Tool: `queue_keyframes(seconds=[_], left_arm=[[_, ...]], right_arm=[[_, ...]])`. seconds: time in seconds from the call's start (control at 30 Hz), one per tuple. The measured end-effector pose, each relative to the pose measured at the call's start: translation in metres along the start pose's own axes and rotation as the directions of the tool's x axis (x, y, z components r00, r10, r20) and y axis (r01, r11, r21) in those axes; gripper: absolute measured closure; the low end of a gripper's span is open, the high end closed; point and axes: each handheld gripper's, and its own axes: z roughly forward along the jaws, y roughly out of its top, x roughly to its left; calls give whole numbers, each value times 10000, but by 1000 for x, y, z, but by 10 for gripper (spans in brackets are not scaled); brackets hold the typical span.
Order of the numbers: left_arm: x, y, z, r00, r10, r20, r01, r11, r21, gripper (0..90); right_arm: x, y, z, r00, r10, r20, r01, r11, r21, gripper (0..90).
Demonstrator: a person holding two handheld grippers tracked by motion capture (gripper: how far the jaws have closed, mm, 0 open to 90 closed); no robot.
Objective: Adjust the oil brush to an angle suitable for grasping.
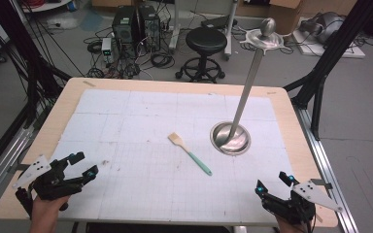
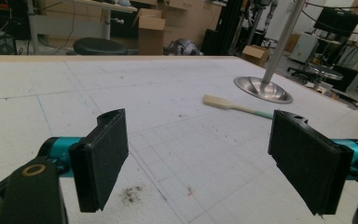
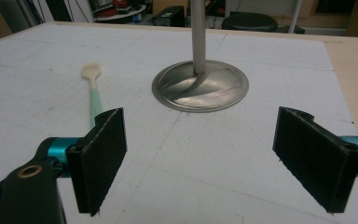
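Observation:
A small spatula (image 1: 190,153) with a pale wooden blade and a teal handle lies near the middle of the white gridded mat (image 1: 141,121); it appears too in the left gripper view (image 2: 233,105) and the right gripper view (image 3: 93,86). Right of it a metal stand (image 1: 231,138) has a round base and a tall pole (image 1: 250,73). My left gripper (image 1: 83,164) rests at the mat's front left corner, open with nothing between its jaws. My right gripper (image 1: 273,181) sits at the front right, also open and holding nothing.
The table's wooden border (image 1: 291,126) frames the mat. Beyond the far edge stand a black stool (image 1: 206,46), computer towers (image 1: 135,26) and loose cables on the floor. Dark frame struts (image 1: 330,53) rise at both sides of the table.

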Motion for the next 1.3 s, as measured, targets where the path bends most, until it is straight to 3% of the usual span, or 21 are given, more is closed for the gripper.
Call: queue_keyframes(seconds=[0.2, 0.33, 0.47, 0.53, 0.67, 0.7, 0.73, 0.77, 0.8, 0.87, 1.03, 1.13, 1.23, 1.3], left_arm=[[2, 0, 1, 9999, -133, -40, 133, 9999, -61, 204], [1, 2, 2, 9999, -126, -14, 126, 9998, -124, 204], [0, 1, 4, 9998, -85, 201, 86, 10000, -39, 206], [-1, 0, 5, 9996, -89, 272, 89, 10000, -4, 207], [1, 0, 7, 9995, -125, 275, 125, 9999, 17, 207], [1, -1, 7, 9996, -132, 264, 131, 9999, 37, 207], [1, -1, 8, 9995, -175, 261, 174, 9998, 47, 207], [1, -1, 8, 9995, -136, 274, 134, 9999, 70, 207], [1, -1, 8, 9995, -136, 274, 134, 9999, 70, 208], [1, -1, 8, 9995, -141, 278, 140, 9999, 66, 208], [3, -1, 8, 9995, -180, 266, 178, 9998, 94, 210], [4, -1, 7, 9994, -198, 267, 196, 9998, 72, 214], [3, -1, 8, 9992, -242, 306, 241, 9997, 49, 219], [3, -1, 8, 9993, -217, 311, 215, 9998, 59, 219]], right_arm=[[0, -1, 1, 9996, 248, -99, -248, 9997, 39, 160], [3, 1, -1, 9996, -232, -178, 230, 9996, -165, 160], [11, 5, 2, 9990, -282, -359, 276, 9995, -170, 160], [17, 7, 7, 9984, -215, -529, 220, 9997, 88, 173], [30, 12, 20, 9928, -410, -1130, 440, 9987, 244, 329], [37, 16, 27, 9843, -661, -1637, 700, 9974, 179, 434], [37, 16, 27, 9843, -661, -1637, 700, 9974, 179, 434], [43, 19, 34, 9748, -733, -2109, 790, 9967, 187, 532], [43, 19, 34, 9748, -733, -2109, 790, 9967, 187, 532], [52, 24, 47, 9670, -634, -2467, 745, 9966, 362, 687], [65, 35, 70, 9658, -560, -2532, 713, 9961, 516, 869], [76, 44, 89, 9661, -400, -2550, 526, 9977, 430, 891], [86, 56, 114, 9633, -473, -2644, 669, 9956, 658, 891], [88, 58, 121, 9637, -512, -2621, 734, 9944, 760, 891]])
